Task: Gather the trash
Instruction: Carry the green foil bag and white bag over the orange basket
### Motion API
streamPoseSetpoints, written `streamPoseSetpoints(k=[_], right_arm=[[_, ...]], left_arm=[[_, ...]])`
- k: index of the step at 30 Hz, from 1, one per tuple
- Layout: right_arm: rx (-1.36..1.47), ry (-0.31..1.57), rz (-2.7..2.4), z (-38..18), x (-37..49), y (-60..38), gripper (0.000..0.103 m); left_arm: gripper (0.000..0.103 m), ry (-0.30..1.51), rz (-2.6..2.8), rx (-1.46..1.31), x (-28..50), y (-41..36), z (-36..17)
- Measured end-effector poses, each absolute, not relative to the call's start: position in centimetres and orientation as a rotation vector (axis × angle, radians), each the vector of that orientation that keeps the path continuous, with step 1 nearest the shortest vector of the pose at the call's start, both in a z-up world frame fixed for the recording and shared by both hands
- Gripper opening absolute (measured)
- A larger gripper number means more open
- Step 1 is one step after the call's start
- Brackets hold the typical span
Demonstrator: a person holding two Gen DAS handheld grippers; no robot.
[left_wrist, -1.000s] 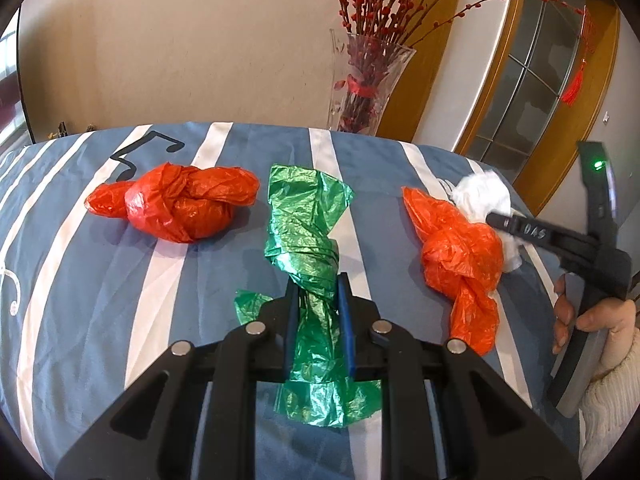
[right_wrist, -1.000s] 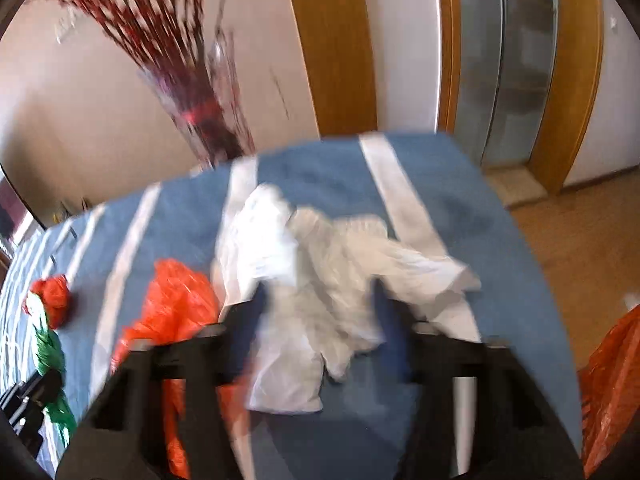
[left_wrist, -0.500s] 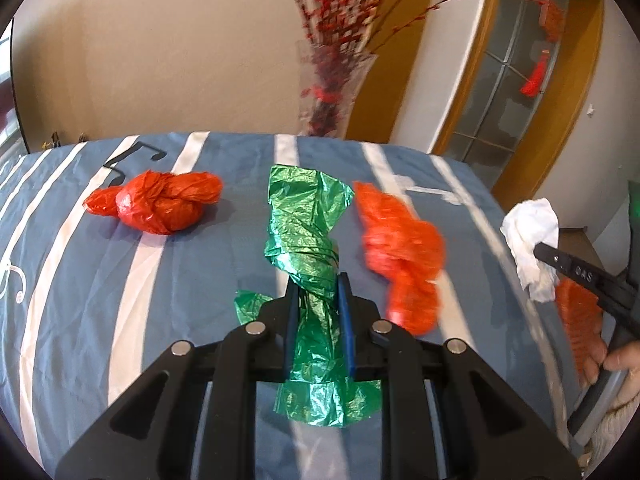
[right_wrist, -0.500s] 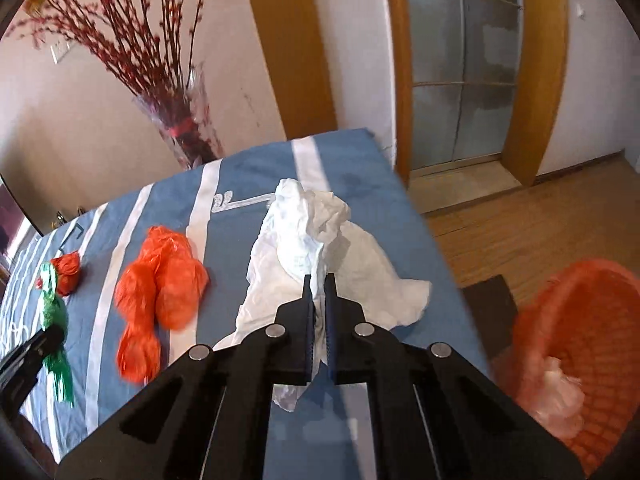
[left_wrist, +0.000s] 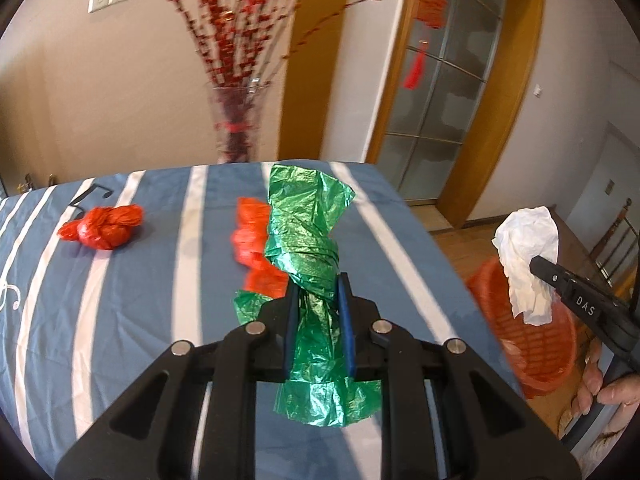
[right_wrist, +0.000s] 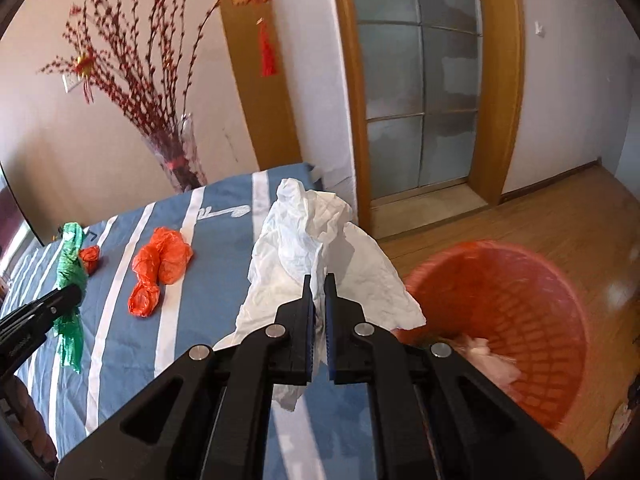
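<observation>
Right wrist view shows the right gripper (right_wrist: 318, 280) with its jaws nearly closed on a crumpled white tissue (right_wrist: 320, 256), pinched low so the loose paper fans above and droops below the tips. It hangs beside the orange basket (right_wrist: 560, 312), which sits on the wooden floor (right_wrist: 560, 208) off the corner of the blue striped table (right_wrist: 208, 276); the basket already holds some pale scraps. Judging by that position, the tissue is on its way over the basket rim, and the tight pinch is there to keep such a light sheet from slipping out in transit.

On the table side of the basket, the left gripper (left_wrist: 318, 280) has its jaws closed around the narrow twisted waist of a green plastic bag (left_wrist: 308, 232), the one spot thin enough to fit between the blue pads (left_wrist: 345, 320). The bag stands lifted, its crumpled head above the jaws and its tail hanging below, so it appears to be clear of the cloth.

Farther from the basket, two knotted red bags lie on the table: a long one (right_wrist: 160, 268) nearer the basket, a small round one (left_wrist: 102, 230) beyond it. A glass vase (left_wrist: 236, 128) of red branches stands at the far table edge.

Both held pieces likely go into the basket next, tissue first.
</observation>
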State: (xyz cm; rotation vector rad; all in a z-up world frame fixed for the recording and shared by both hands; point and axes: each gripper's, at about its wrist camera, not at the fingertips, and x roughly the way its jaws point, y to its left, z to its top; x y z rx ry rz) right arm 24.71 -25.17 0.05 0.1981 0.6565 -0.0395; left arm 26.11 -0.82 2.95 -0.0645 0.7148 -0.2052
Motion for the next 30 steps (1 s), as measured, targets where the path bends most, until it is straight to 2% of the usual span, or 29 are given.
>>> streamPoseSetpoints(k=[14, 30], right_arm=[[0.285, 0.615, -0.131, -0.8, 18.8, -33.0, 0.005], [0.350, 0.624, -0.185, -2.9, 17.7, -37.8, 0.005]], left_arm=[[0.019, 0.731, -0.377, -0.002, 23.3, -11.4, 2.4], [0.019, 0.800, -0.536, 0.041, 22.7, -21.1, -0.4]])
